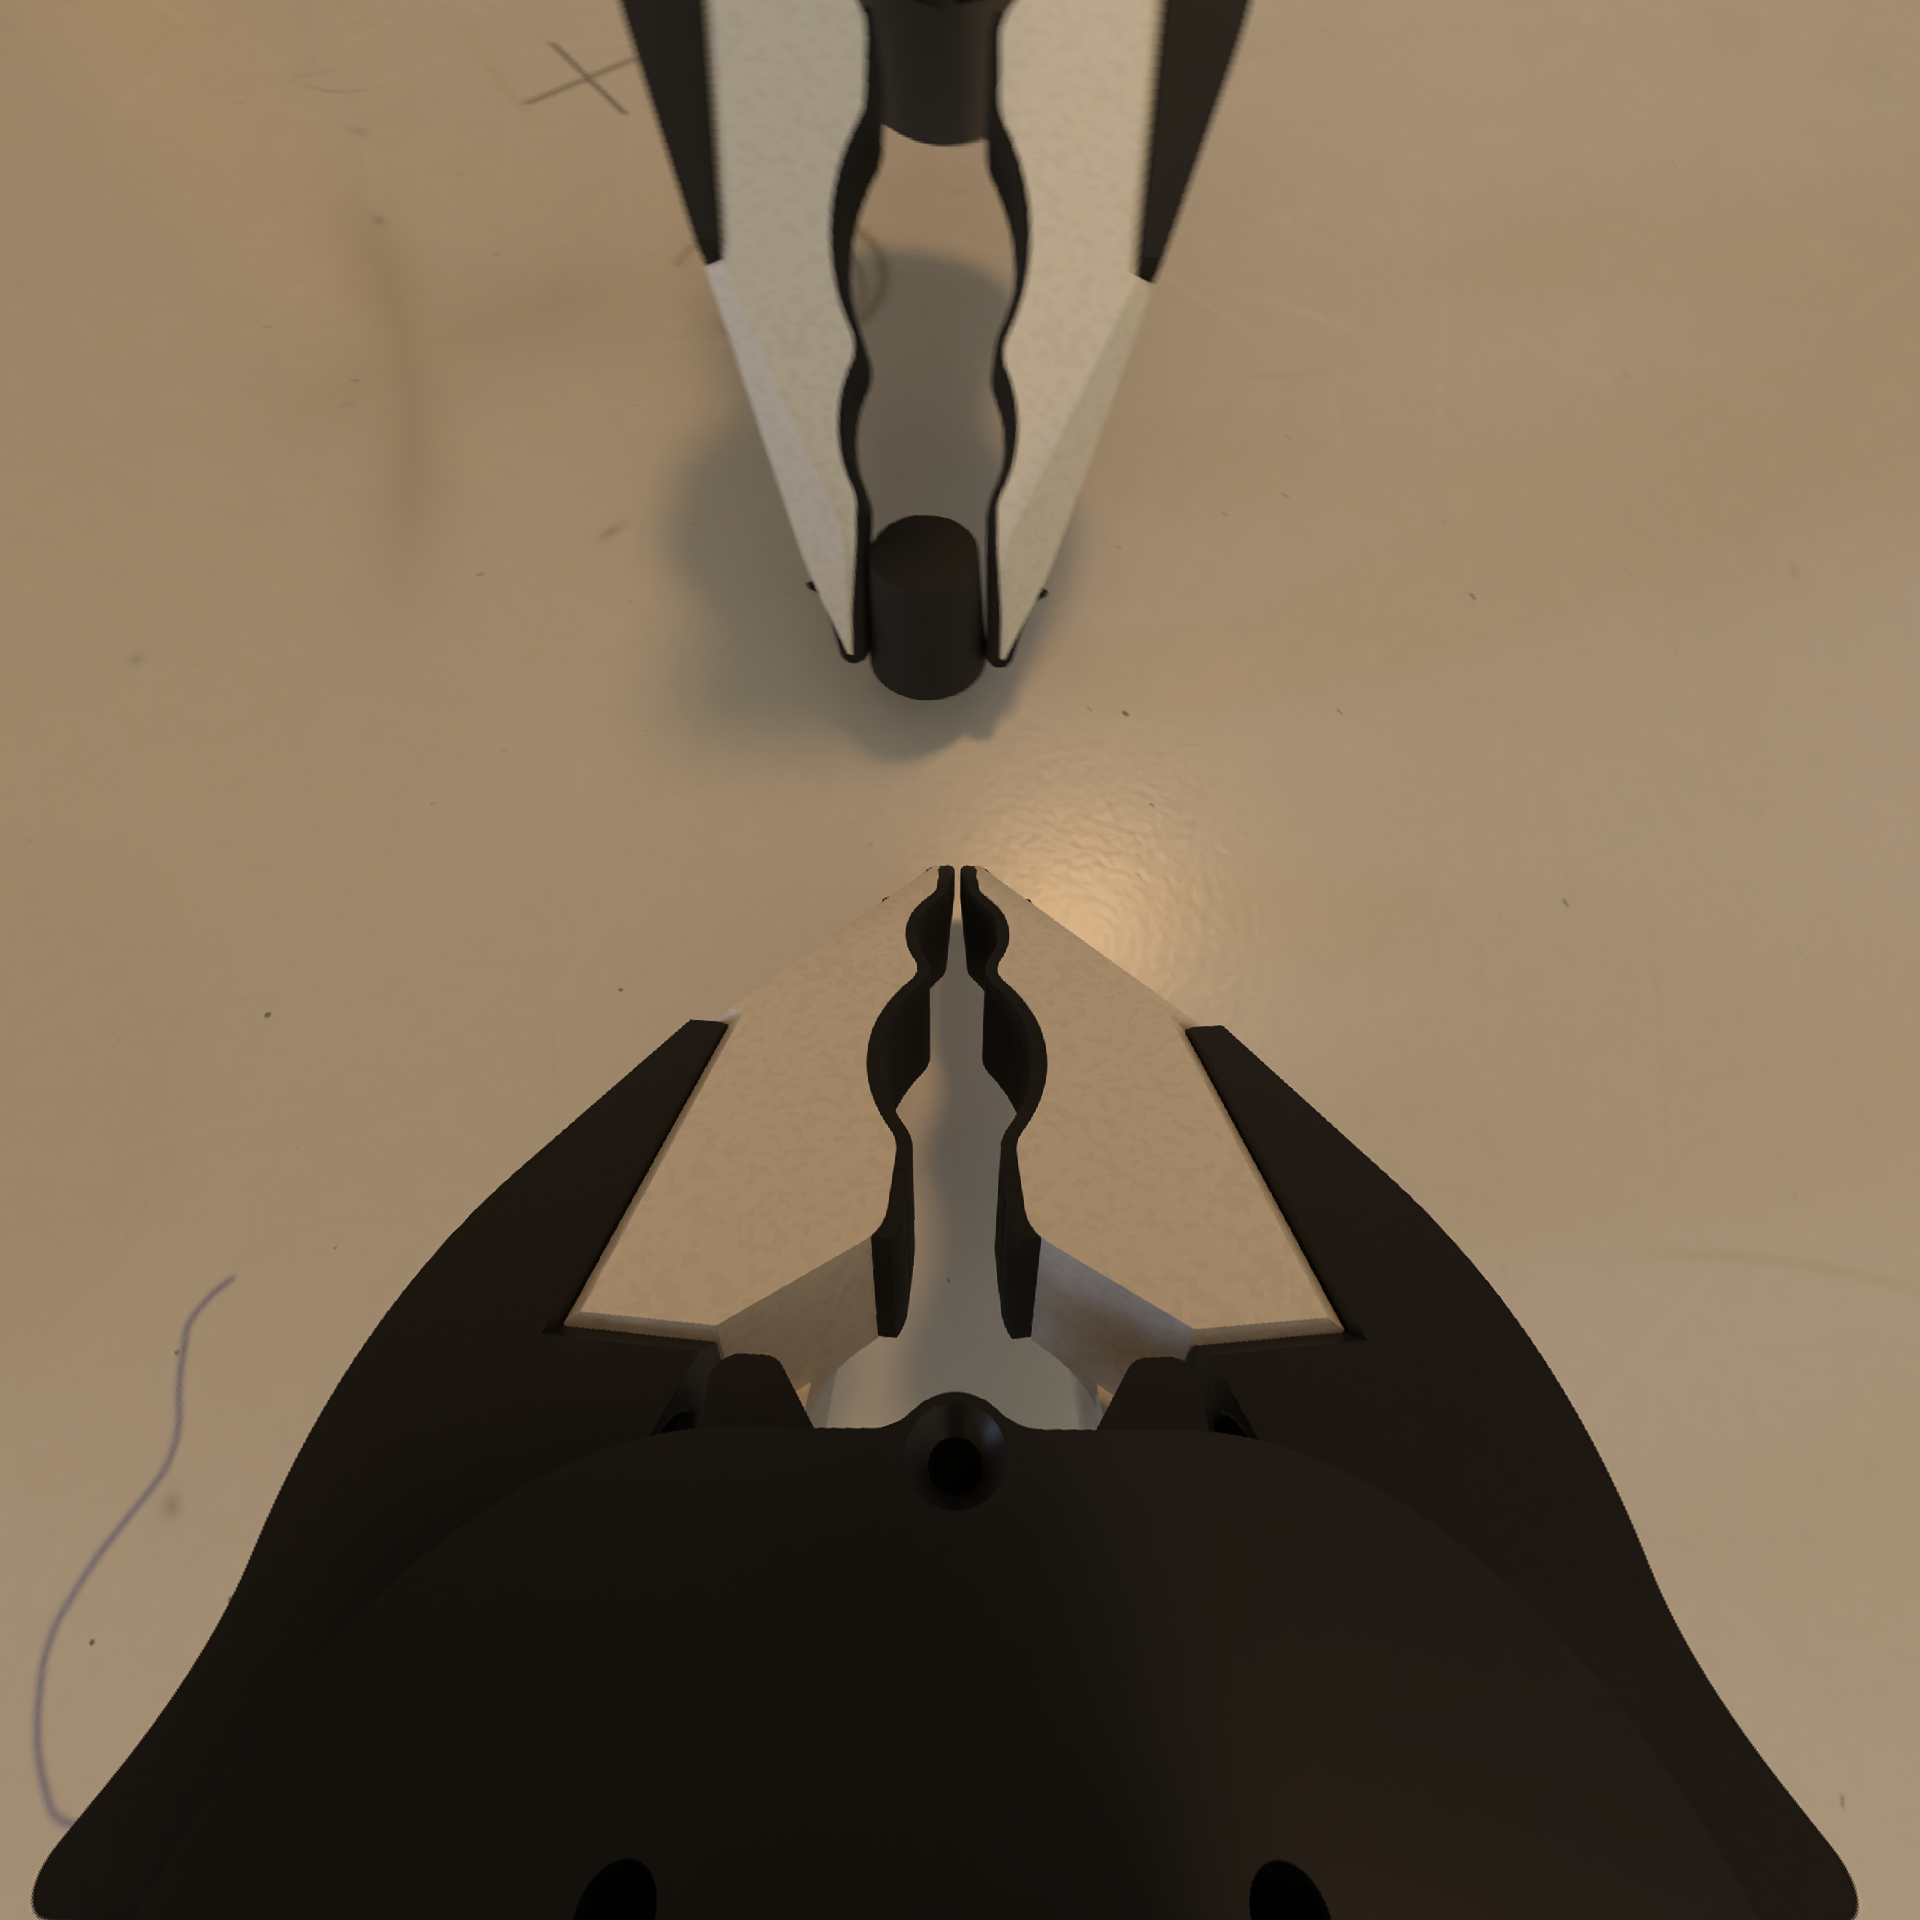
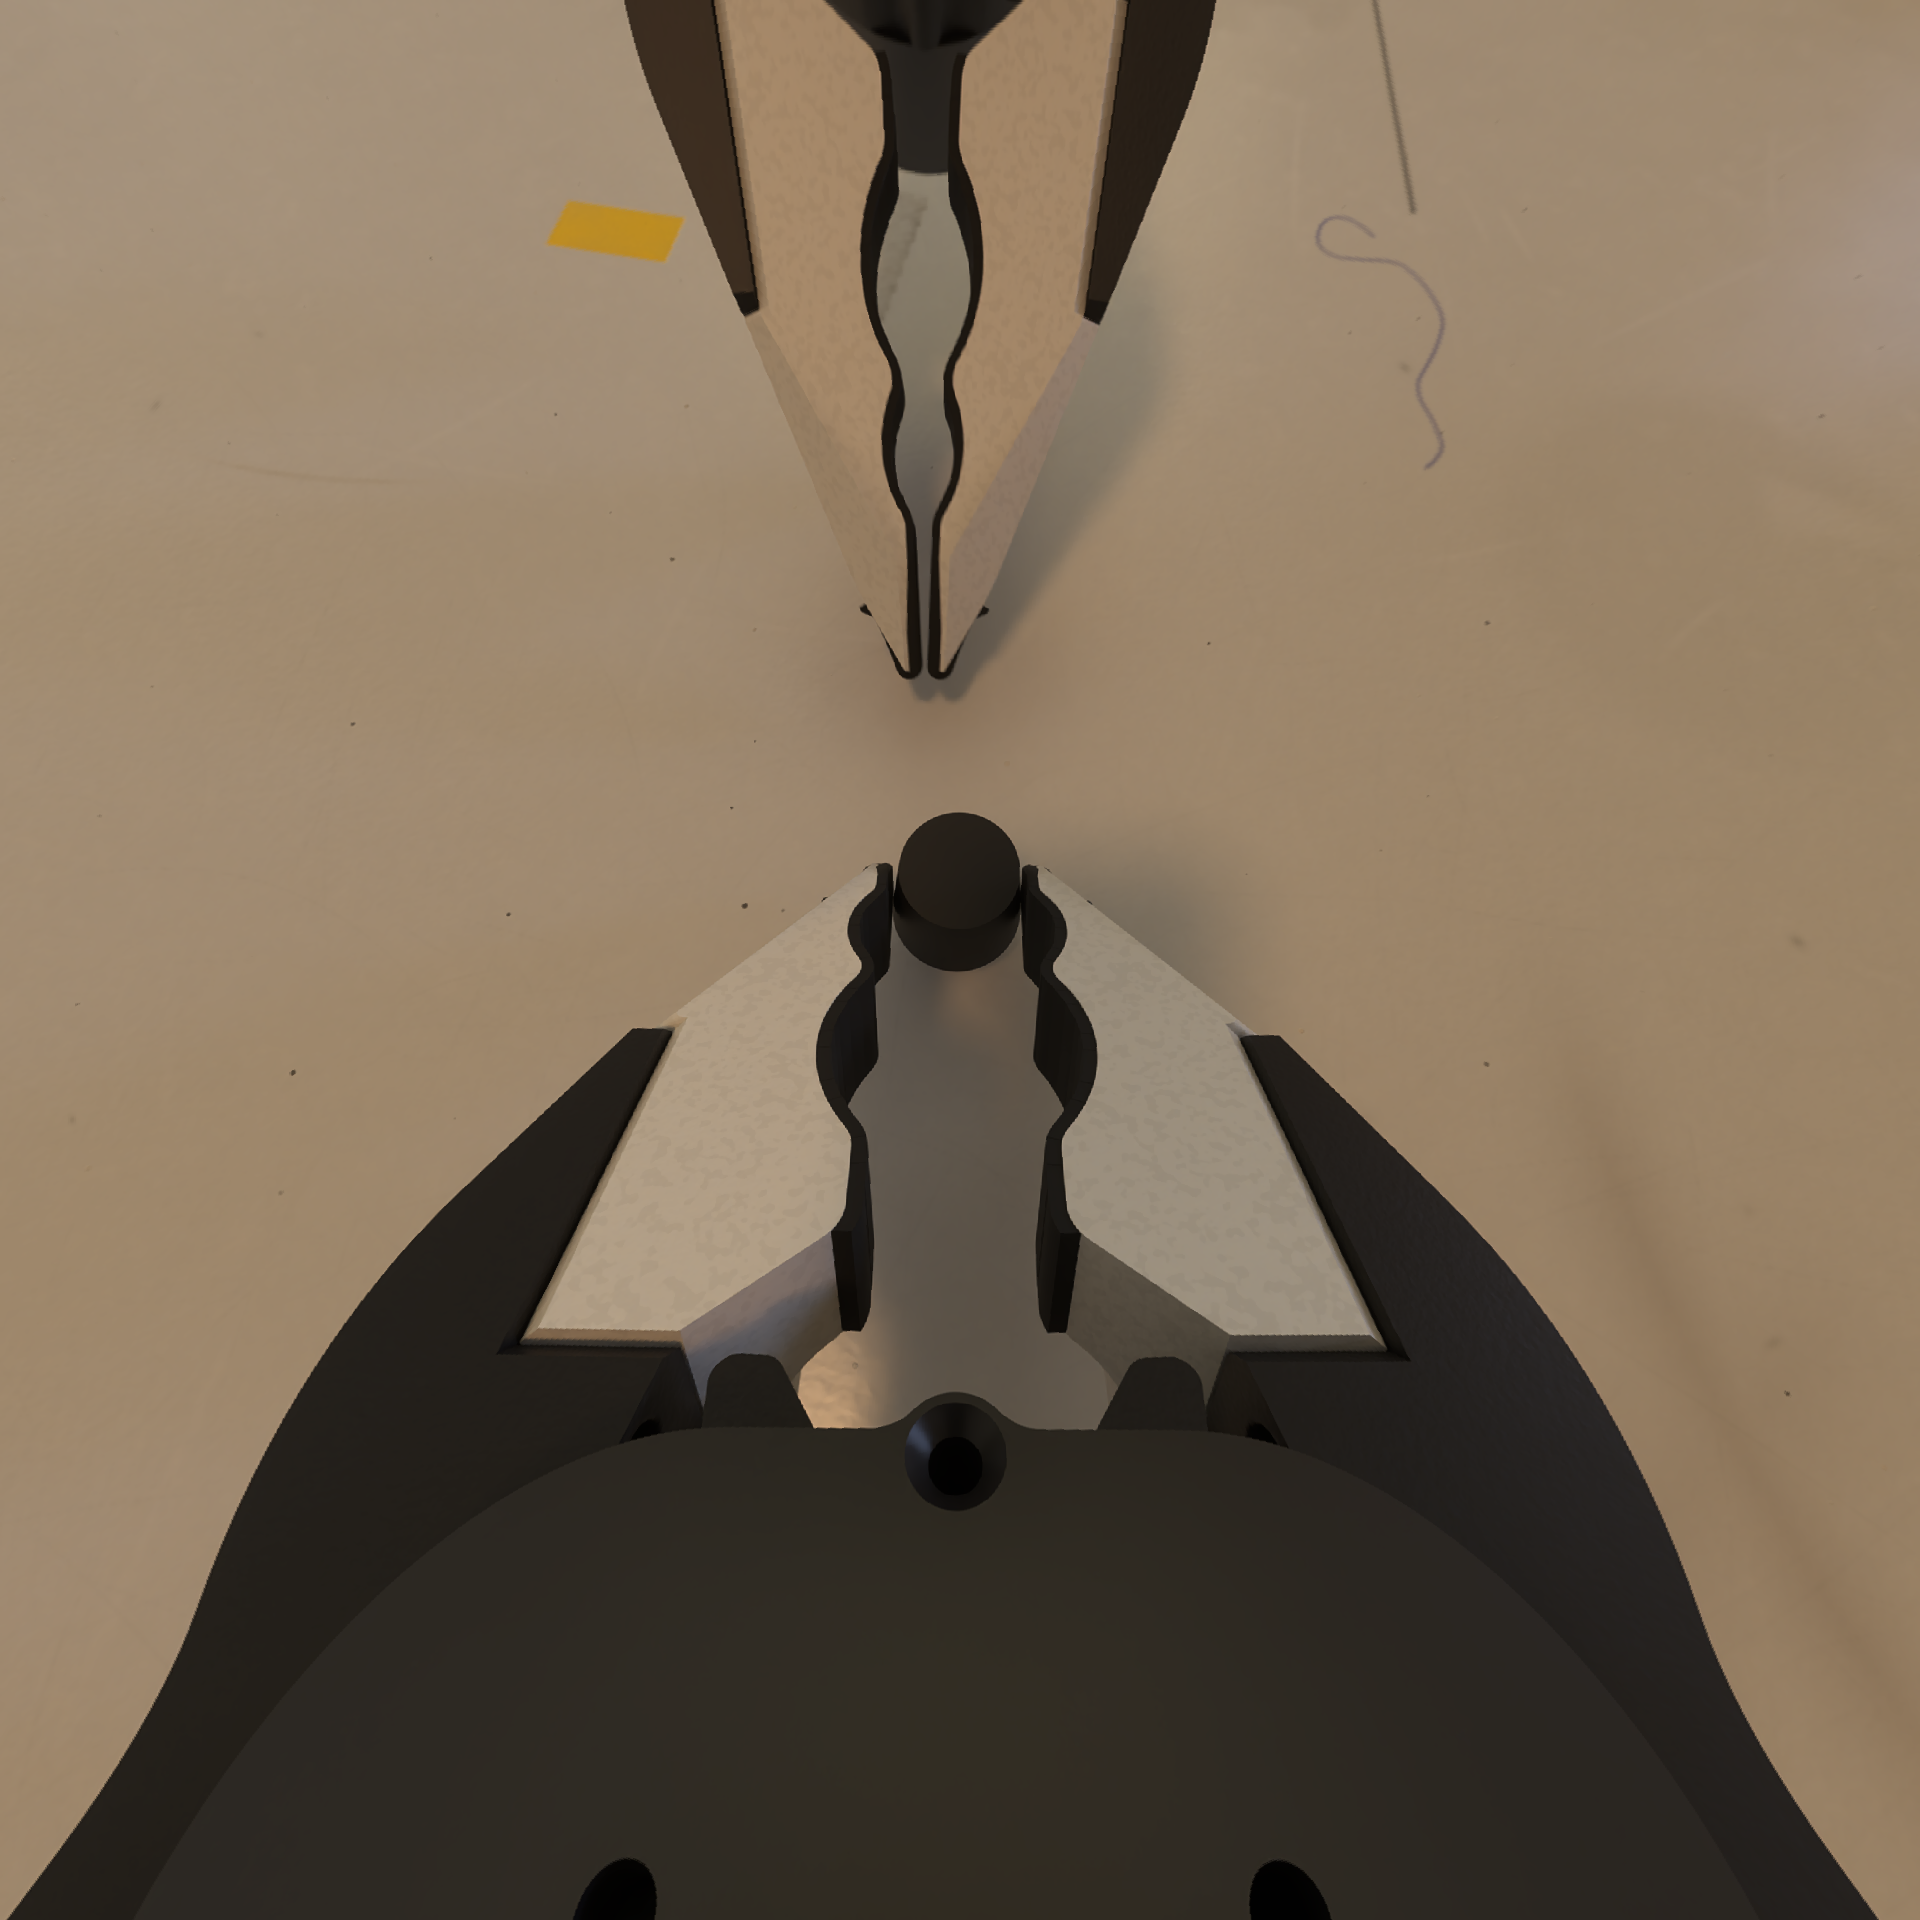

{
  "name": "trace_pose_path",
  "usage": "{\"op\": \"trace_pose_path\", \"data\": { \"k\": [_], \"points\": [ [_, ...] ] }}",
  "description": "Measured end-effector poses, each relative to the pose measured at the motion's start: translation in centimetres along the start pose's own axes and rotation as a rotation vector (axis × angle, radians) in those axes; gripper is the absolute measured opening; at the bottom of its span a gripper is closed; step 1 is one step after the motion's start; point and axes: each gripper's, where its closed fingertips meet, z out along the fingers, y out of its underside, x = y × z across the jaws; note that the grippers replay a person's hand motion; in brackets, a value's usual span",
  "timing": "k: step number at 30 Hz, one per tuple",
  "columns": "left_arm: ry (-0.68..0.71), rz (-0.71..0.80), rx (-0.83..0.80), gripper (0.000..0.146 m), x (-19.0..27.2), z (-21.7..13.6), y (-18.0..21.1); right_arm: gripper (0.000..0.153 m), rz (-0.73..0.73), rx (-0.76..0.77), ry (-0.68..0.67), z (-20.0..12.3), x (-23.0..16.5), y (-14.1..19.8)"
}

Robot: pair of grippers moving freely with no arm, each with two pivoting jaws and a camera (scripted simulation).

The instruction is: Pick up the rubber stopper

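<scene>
The rubber stopper (image 2: 956, 896) is a short black cylinder, upright between the tips of my right gripper (image 2: 958, 883). The jaws press on its two sides, so the gripper is shut on it. In the left wrist view the stopper (image 1: 925, 621) shows in the right gripper (image 1: 927, 649) straight ahead, with a shadow under it on the tan table (image 1: 312, 727). My left gripper (image 1: 956, 875) is shut and empty, its tips a short way from the stopper. It also shows in the right wrist view (image 2: 930, 665), facing the right one.
A yellow rectangle of tape (image 2: 615, 231) lies flat on the table at far left in the right wrist view. Thin pen scribbles (image 2: 1423, 343) mark the table surface, and a pencilled cross (image 1: 587, 78) shows in the left wrist view.
</scene>
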Motion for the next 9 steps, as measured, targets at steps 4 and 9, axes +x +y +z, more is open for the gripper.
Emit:
{"op": "trace_pose_path", "data": {
  "k": [4,9],
  "points": [
    [0.022,0.126,-0.015,0.007,-0.03,-0.32,0.05,0.024,-0.029,-0.028,-0.008,0.45,-0.34,0.26],
    [0.137,0.099,-0.127,0.024,-0.37,-0.08,1.01,0.024,-0.010,-0.016,0.001,0.21,-0.10,0.25]
  ]
}}
